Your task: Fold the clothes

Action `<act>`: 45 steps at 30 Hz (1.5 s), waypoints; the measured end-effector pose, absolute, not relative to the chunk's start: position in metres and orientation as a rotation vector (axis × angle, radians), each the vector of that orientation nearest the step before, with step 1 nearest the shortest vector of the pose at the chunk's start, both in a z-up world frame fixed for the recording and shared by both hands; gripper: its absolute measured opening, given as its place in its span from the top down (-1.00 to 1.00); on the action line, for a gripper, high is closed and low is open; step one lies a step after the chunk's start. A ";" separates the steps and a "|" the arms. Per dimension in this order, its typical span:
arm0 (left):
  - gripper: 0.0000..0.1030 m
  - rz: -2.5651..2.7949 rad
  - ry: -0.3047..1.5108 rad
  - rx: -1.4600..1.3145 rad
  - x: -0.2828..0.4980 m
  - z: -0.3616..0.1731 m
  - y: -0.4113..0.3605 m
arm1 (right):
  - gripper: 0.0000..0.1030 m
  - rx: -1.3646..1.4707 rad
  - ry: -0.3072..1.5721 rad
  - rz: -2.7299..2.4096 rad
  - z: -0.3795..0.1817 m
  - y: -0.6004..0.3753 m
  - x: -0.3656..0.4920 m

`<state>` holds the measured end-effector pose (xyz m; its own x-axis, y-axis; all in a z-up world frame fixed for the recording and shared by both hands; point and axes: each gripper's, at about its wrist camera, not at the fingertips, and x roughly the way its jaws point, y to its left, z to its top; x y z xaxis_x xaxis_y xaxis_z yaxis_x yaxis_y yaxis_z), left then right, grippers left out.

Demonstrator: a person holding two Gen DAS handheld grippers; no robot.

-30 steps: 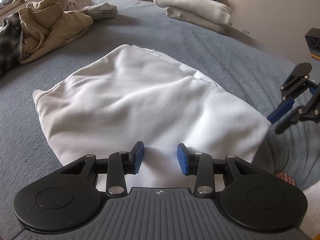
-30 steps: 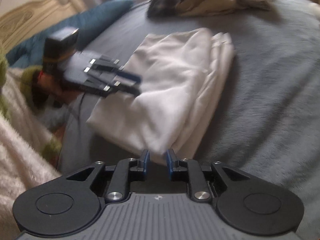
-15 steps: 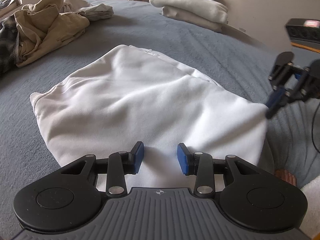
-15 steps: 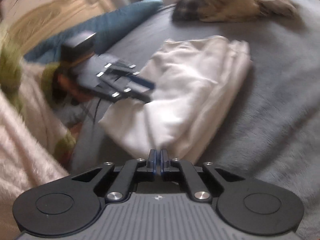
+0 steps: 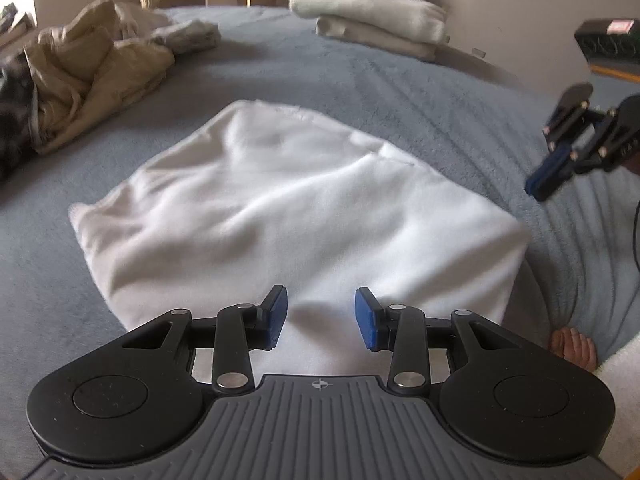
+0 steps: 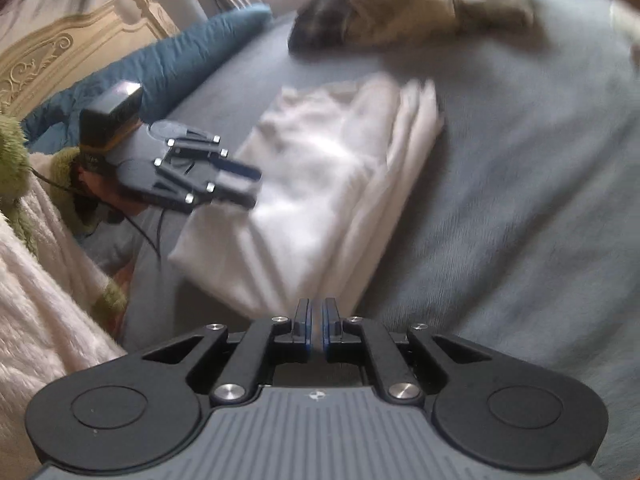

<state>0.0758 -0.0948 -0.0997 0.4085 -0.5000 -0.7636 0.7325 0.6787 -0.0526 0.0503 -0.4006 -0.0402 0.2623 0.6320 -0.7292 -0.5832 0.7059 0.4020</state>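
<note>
Left tool (image 5: 320, 316): black linkage arms, silver screws, blue pads.
Right tool (image 6: 316, 322): same black build, blue pads, ribbed grey base with small crosshair mark.

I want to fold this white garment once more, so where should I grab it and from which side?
Grip the near edge of the white garment, at its two near corners, coming in low from the front. It lies flat in stacked layers on the grey bed, so pinch every layer. The left hand-held gripper is open at that edge; the right hand-held gripper is shut, off the corner.
</note>
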 end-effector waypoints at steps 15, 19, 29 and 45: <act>0.32 -0.941 1.179 -0.030 0.051 -0.139 -0.062 | 0.94 -0.269 0.970 0.651 -0.076 -0.345 0.066; 0.32 -0.956 1.186 -0.006 0.054 -0.138 -0.066 | 0.94 -0.237 0.883 0.688 -0.046 -0.342 0.058; 0.31 -0.974 1.181 0.031 0.055 -0.138 -0.069 | 0.94 -0.288 1.002 0.712 -0.069 -0.344 0.054; 0.29 -0.990 1.184 0.035 0.053 -0.138 -0.069 | 0.90 -0.294 0.840 0.517 -0.051 -0.323 0.095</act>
<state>0.0530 -0.0691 -0.1381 0.0273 -0.6240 -0.7810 0.6581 0.5993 -0.4558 0.0950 -0.3229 -0.0515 0.5550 0.3172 -0.7690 -0.5431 0.8384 -0.0461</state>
